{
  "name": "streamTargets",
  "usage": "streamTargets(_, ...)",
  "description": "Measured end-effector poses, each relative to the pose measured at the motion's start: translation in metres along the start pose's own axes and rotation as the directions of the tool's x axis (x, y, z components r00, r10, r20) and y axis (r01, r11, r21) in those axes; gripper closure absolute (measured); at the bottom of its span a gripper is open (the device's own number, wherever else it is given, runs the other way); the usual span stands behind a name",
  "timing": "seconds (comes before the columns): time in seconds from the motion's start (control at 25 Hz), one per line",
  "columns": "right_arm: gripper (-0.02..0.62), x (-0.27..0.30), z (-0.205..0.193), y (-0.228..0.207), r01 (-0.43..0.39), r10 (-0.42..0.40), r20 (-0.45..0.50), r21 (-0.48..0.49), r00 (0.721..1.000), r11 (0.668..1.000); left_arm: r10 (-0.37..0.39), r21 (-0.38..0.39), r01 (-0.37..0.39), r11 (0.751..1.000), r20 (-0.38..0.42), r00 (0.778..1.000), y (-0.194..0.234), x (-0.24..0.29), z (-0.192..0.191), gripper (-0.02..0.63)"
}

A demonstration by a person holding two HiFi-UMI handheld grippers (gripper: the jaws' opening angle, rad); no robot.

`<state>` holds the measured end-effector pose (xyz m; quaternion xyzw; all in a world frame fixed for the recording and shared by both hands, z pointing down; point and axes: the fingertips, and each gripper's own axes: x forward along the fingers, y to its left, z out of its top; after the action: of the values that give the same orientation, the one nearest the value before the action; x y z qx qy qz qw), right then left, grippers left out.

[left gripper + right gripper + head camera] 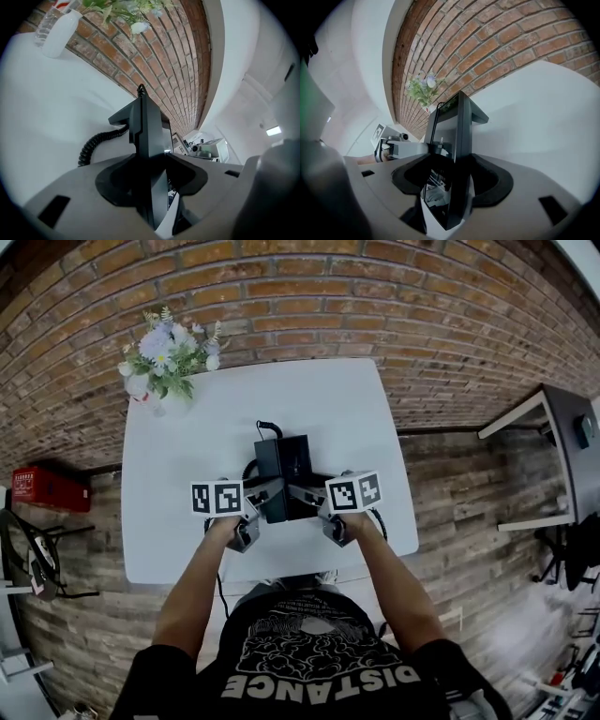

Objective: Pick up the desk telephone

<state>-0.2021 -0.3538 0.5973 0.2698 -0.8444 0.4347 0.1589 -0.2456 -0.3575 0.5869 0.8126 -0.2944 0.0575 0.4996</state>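
- Desk telephone (284,474): black, on the white bench (178,521), mid-width and closer to the near edge than to the far one. Whether its base touches the bench or is clear of it cannot be told.
- Left gripper (266,495): at the telephone's left side. In the left gripper view, its jaws stand wide with the telephone's edge (149,136) between them, and both pads meet the black casing, so the gripper is clamped on the set.
- Right gripper (306,495): at the telephone's right side. In the right gripper view, its jaws are closed on the telephone's other edge (457,136), with a pad against each face.
- Marker cubes: one on the left gripper (217,498) and one on the right (354,491), both nearer the person than the telephone.
- Coiled cord (96,143): black, lying on the bench just left of the telephone.
- Cable (269,427): black, looping up from the telephone's far end.
- Flowers (167,357): a pale bunch in a white vase (58,30) at the bench's far left corner, well apart from the telephone.
- Brick wall (375,296): runs along the far side of the bench.
- Red box (49,488): off the bench, at the far left by the wall.
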Motion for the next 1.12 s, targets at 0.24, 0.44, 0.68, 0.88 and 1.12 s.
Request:
streamTargets(0.24, 0.343, -0.002, 0.0, 0.0, 0.011, -0.011, 0.032, 0.019, 0.999, 1.0, 0.023, -0.023, -0.022, 1.0, 0.058, 0.998, 0.0, 0.0, 0.0, 0.417)
streamTargets(0.44, 0.344, -0.006, -0.005, 0.003, 0.009, -0.009, 0.028, 0.012, 1.0, 1.0, 0.039, -0.025, -0.037, 0.999, 0.073, 0.997, -0.004, -0.003, -0.005, 0.417)
streamTargets(0.68, 0.344, -0.012, 0.004, 0.012, 0.004, -0.002, 0.044, -0.028, 0.999, 1.0, 0.043, -0.01, -0.042, 0.999, 0.104, 0.994, -0.015, -0.009, 0.002, 0.417)
streamTargets(0.88, 0.344, -0.021, 0.022, 0.026, -0.005, 0.01, 0.077, -0.069, 0.997, 0.998, 0.047, 0.038, -0.053, 0.998, 0.145, 0.988, -0.031, -0.017, 0.019, 0.417)
streamTargets(1.12, 0.343, -0.037, 0.051, 0.045, 0.006, 0.012, 0.126, -0.146, 0.992, 0.989, 0.032, 0.069, -0.047, 0.996, 0.21, 0.977, -0.056, -0.029, 0.043, 0.417)
